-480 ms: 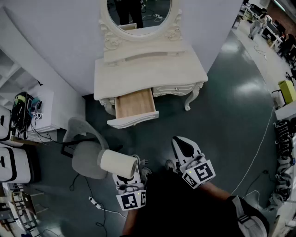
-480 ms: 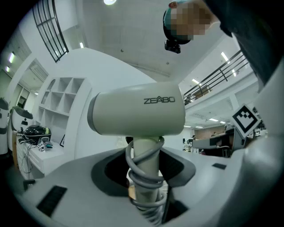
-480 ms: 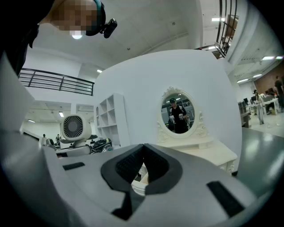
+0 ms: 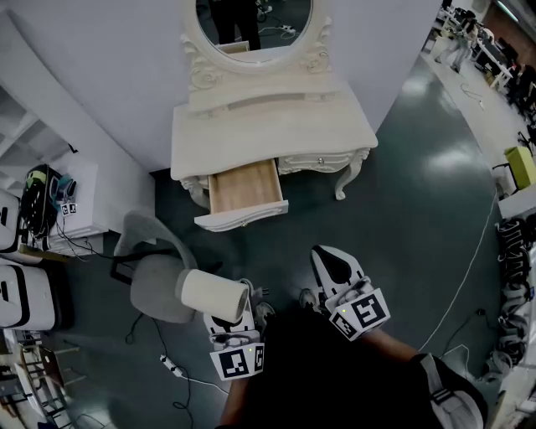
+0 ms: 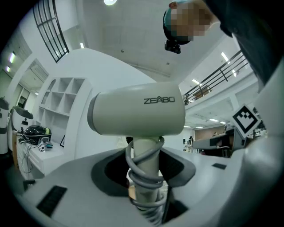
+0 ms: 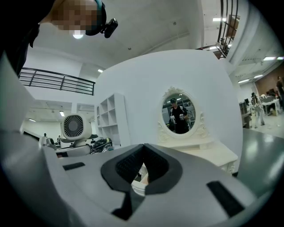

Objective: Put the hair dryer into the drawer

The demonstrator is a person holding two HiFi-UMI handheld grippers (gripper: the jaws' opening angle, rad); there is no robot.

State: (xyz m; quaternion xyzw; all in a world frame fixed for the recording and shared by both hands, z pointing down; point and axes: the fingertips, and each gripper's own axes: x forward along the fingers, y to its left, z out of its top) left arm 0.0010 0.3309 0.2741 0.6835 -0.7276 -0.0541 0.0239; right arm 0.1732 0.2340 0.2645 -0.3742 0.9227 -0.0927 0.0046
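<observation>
Head view: the hair dryer (image 4: 213, 295) is at lower centre, above the dark floor (image 4: 402, 193) and held in the left claw (image 4: 237, 323). It lies well apart from the open, wood-lined drawer (image 4: 244, 188) of the white bench (image 4: 268, 134). A grey chair (image 4: 155, 281) stands just left of the dryer. The oval mirror (image 4: 254, 21) rises at the bench's back edge. The right claw (image 4: 333, 266) is beside the left one, with its jaws together and nothing in them.

Left gripper view: the hair dryer (image 5: 137, 113) has a cream barrel lying level, with a grey band at its left end. The lettering "ZEABO" is on its side, and a grey cord is coiled round the upright handle. The left claw (image 5: 144, 177) is partly open and its pads press on that handle. The lettering and coils are legible only here.

Right gripper view: the right claw (image 6: 141, 166) is closed and empty. Only this view shows the dryer's round slotted end (image 6: 74, 126), at left. It also shows the mirror (image 6: 179, 114) face-on, reflecting a person, above the bench (image 6: 208, 155). The drawer's interior appears only in the head view.
</observation>
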